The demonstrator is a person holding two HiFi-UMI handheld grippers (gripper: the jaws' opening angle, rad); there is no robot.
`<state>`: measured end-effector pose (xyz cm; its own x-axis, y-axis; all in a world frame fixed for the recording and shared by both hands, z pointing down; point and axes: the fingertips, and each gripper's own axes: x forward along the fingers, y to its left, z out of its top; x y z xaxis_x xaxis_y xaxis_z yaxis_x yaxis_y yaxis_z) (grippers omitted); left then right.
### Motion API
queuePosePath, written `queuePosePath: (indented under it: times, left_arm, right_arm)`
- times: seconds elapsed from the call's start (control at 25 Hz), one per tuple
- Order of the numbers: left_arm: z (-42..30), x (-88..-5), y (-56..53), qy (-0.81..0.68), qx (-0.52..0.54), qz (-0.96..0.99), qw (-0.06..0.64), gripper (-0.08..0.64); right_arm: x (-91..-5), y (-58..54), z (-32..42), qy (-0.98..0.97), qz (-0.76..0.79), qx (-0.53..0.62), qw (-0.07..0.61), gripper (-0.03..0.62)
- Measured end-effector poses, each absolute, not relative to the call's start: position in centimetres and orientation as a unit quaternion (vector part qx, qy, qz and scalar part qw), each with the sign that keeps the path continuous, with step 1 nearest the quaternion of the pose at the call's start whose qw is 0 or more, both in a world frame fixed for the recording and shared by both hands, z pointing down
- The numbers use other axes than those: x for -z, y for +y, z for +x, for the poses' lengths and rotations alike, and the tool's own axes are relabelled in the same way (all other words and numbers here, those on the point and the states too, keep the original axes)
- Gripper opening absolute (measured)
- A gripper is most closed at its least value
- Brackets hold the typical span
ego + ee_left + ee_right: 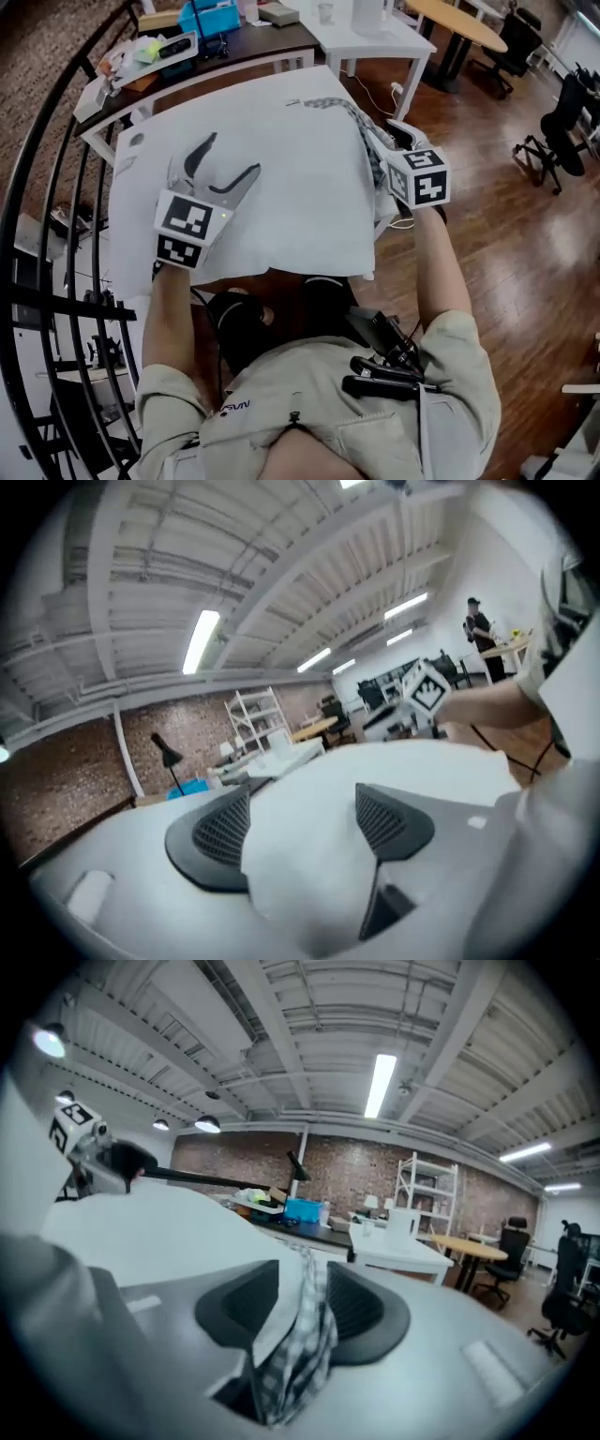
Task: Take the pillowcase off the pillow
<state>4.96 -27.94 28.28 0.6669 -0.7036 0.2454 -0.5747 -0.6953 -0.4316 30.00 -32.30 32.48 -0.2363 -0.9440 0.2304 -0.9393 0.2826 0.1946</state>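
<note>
Two grippers: left gripper, spread wide, is held over the pillow at centre-left. Right gripper, narrowly parted around checked cloth, is set at its right edge.

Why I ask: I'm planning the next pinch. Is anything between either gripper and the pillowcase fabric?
Nothing visible is. On the left gripper the fingers stand wide apart, with the white pillow bulging up between them. On the right gripper the fingers straddle white and checked cloth at the pillow's edge.
</note>
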Motion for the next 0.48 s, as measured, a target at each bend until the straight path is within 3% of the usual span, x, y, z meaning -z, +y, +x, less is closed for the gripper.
queuePosePath:
  times: [0.08,0.24,0.28,0.32,0.48]
  left_arm:
    - [5.1,-32.9,-28.7,0.333,0.264,-0.898,0.119,0.320]
    - [4.9,-35.3,-26.2,0.327,0.257,-0.900,0.130,0.107]
    - [4.6,-35.1,-25.6,0.334,0.248,-0.897,0.147,0.074]
    - [4.3,-35.0,-25.1,0.339,0.239,-0.895,0.161,0.057]
    - [2.8,-34.8,-23.6,0.356,0.202,-0.895,0.178,0.048]
  right_arm:
    - [-32.5,-35.0,29.1,-0.797,0.581,-0.006,0.166,0.171]
    - [-34.2,-39.7,28.5,-0.801,0.552,-0.028,0.230,0.178]
    - [-34.8,-40.7,28.7,-0.796,0.550,-0.029,0.252,0.145]
    - [-35.2,-41.6,29.2,-0.785,0.556,-0.025,0.272,0.022]
    - [-36.7,-44.3,34.6,-0.697,0.630,-0.027,0.341,0.017]
